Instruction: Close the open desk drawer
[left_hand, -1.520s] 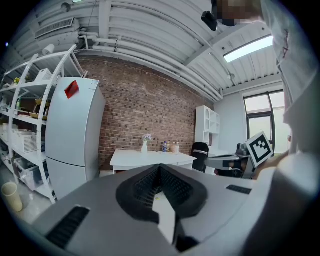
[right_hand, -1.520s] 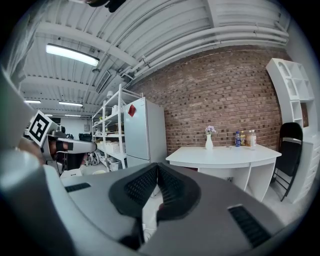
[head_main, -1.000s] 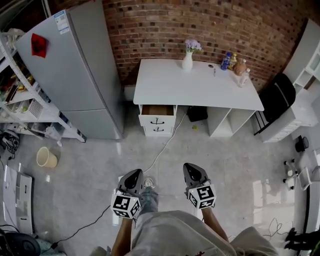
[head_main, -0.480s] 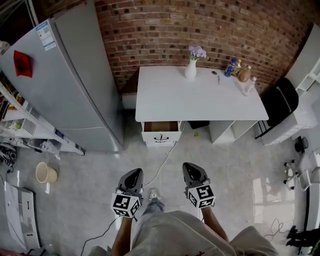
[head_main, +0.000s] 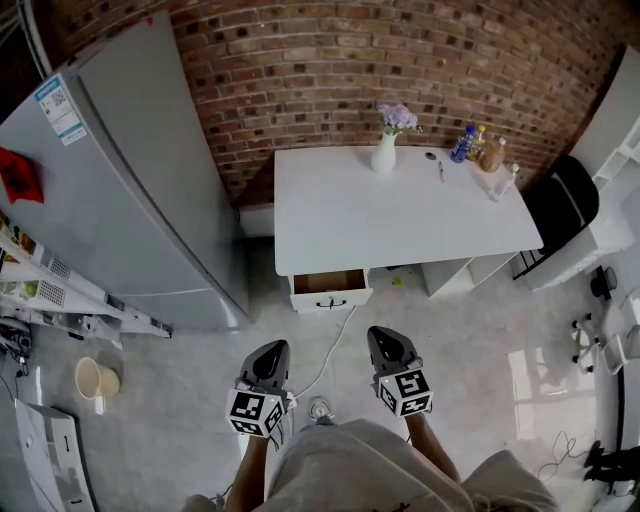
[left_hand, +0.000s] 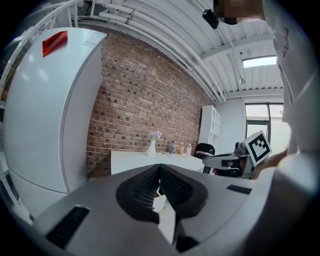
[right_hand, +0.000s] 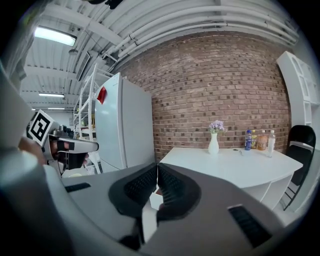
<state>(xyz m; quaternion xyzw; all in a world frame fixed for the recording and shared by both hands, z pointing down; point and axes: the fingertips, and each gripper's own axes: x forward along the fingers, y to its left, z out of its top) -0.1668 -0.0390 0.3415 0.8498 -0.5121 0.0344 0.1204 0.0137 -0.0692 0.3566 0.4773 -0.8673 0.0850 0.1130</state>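
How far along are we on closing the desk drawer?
Done: nothing yet; the top drawer of the white desk stands pulled out. In hand: left hand-held gripper and right hand-held gripper are shut, empty, short of it. Left: reach the front, push it in.

Rough red brick is seen on the far wall (head_main: 400, 50). The desk (head_main: 400, 215) is finished in smooth white, its drawer (head_main: 328, 283) lined in bare wood. The fridge (head_main: 140, 190) is smooth grey, the floor (head_main: 480, 340) faintly glossy.
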